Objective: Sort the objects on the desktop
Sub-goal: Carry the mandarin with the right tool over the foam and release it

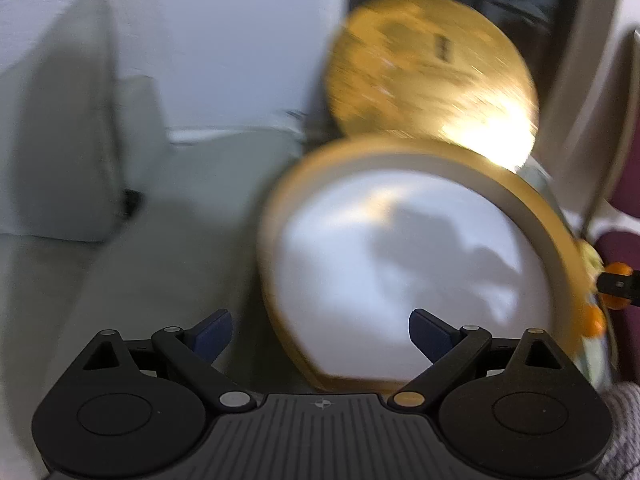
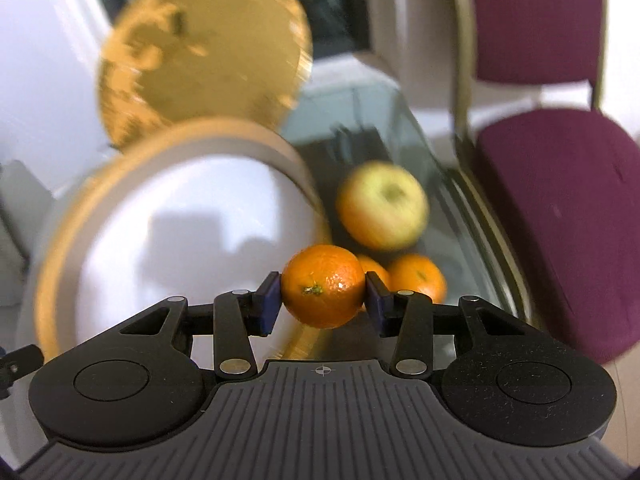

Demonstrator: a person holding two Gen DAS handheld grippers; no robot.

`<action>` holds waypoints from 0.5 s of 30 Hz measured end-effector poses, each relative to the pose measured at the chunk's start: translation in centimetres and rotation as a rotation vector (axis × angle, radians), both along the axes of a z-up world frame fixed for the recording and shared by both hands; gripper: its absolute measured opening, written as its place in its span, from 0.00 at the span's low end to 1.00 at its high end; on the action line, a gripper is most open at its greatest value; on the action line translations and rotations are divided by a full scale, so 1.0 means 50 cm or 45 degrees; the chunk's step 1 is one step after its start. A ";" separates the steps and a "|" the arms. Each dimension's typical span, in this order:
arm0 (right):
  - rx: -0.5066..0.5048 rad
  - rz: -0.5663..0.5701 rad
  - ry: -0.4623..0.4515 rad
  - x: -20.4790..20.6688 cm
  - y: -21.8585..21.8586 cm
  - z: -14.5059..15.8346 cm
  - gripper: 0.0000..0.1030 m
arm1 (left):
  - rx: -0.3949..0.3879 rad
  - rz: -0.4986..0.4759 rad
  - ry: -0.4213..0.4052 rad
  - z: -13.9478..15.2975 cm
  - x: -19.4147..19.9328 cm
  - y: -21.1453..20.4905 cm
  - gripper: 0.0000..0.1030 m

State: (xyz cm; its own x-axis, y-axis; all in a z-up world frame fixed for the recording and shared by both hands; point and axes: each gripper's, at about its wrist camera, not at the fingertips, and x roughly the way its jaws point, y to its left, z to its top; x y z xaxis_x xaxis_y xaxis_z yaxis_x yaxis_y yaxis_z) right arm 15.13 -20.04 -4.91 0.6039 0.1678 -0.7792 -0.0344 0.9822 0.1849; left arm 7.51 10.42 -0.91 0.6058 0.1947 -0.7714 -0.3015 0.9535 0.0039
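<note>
Orange (image 2: 323,286) clamped in right hand-held gripper (image 2: 323,296); carry level over white bowl (image 2: 180,232), release low; left hand-held gripper (image 1: 320,336) apart, empty.

Lid (image 2: 200,48): behind the round box (image 2: 180,216).
Apple (image 2: 382,204): right of the box.
Held tangerine (image 2: 323,285): before the apple.
Chair (image 2: 560,208): far right.

I can read no text anywhere; the dark mark on the gold round lid (image 1: 432,68) is too blurred to make out.
</note>
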 end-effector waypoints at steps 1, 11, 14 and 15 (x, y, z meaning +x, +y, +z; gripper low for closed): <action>0.002 0.033 -0.022 0.001 0.018 0.013 0.44 | 0.011 0.033 -0.012 0.005 -0.007 0.017 0.94; 0.007 0.419 0.047 0.033 0.265 -0.029 0.44 | -0.027 0.231 0.042 -0.032 -0.055 0.127 0.95; 0.001 0.521 0.114 0.041 0.334 -0.070 0.44 | -0.050 0.246 0.065 -0.047 -0.058 0.138 0.95; -0.013 0.553 0.131 0.041 0.356 -0.083 0.44 | -0.055 0.252 0.071 -0.051 -0.060 0.143 0.95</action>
State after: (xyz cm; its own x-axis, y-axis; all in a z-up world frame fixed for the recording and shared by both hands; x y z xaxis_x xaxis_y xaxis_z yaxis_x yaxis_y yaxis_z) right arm 17.19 -2.24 -9.04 0.3985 0.3809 -0.8344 -0.4258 0.8826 0.1995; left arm 4.52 17.57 -3.46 0.5150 0.2719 -0.8129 -0.4835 0.8753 -0.0136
